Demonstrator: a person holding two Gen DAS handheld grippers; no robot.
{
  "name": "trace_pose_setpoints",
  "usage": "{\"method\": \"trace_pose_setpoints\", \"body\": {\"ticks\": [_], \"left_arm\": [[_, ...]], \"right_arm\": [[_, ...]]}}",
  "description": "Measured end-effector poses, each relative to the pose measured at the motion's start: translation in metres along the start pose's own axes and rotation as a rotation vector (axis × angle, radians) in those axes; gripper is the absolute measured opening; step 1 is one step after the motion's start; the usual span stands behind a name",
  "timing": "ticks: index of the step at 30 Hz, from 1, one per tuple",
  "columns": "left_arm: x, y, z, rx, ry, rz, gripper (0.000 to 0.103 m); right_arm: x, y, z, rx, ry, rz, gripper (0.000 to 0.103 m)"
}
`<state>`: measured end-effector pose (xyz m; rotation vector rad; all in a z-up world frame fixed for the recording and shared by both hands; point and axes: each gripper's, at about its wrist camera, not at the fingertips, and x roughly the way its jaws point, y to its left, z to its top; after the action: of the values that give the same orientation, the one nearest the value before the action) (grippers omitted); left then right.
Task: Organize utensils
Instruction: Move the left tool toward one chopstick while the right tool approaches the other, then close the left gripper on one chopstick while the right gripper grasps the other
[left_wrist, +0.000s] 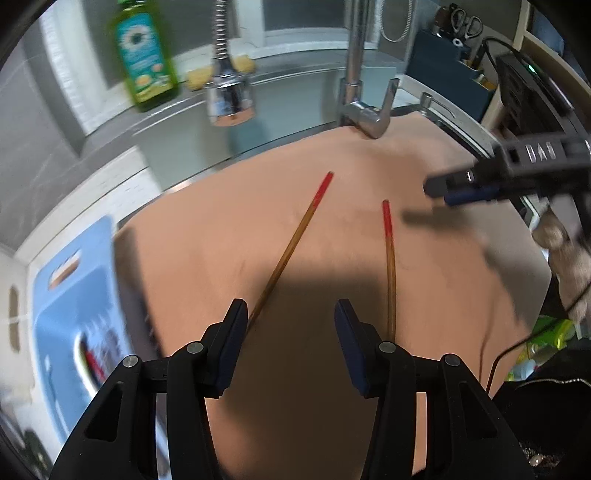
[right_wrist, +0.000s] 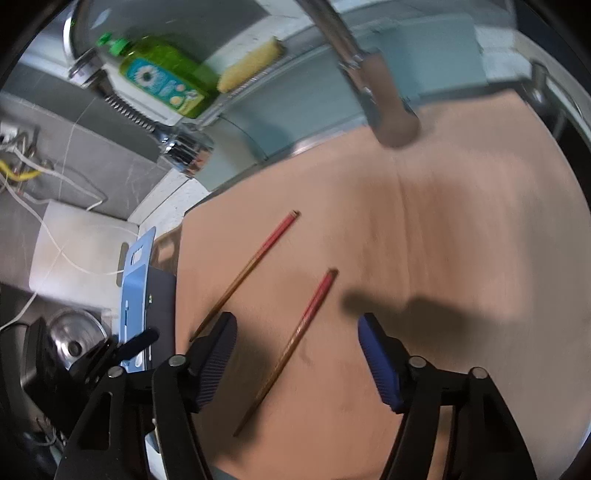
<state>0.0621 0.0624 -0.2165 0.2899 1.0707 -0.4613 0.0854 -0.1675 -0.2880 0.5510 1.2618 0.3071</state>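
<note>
Chopstick (right_wrist: 291, 343) lies untouched between right fingers (right_wrist: 376, 358).

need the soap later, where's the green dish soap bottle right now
The green dish soap bottle stands on the ledge behind the sink, upper left in the left wrist view, left of the spring faucet head and the yellow sponge.

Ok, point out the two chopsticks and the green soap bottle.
Left chopstick (right_wrist: 251, 267), right wrist view, mid-shaft.
Right chopstick (right_wrist: 295, 338), right wrist view, mid-shaft, between the open jaws.
Green soap bottle (left_wrist: 142, 55), left wrist view, on its label.
</note>
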Motion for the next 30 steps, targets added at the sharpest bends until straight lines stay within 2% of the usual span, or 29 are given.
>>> {"method": "trace_pose_setpoints", "body": {"ticks": [5,14,22,23,30], "left_arm": [[0.029,0.002,0.022,0.058,0.038,-0.034,0.048],[0.058,-0.002,0.037,0.149,0.088,-0.076,0.036],[0.077,-0.001,0.042,0.180,0.118,-0.094,0.029],[0.079,0.000,0.042,0.184,0.123,-0.095,0.025],[0.087,0.005,0.041,0.182,0.141,-0.124,0.023]], "right_arm": [[0.011,0.005,-0.016,0.030,0.031,-0.015,0.041],[0.039,0.023,-0.030,0.061,0.042,-0.080,0.031],[0.059,0.031,-0.032,0.087,0.058,-0.140,0.030],[0.060,0.030,-0.032,0.092,0.060,-0.148,0.030],[0.067,0.032,-0.028,0.085,0.058,-0.199,0.029]]}}
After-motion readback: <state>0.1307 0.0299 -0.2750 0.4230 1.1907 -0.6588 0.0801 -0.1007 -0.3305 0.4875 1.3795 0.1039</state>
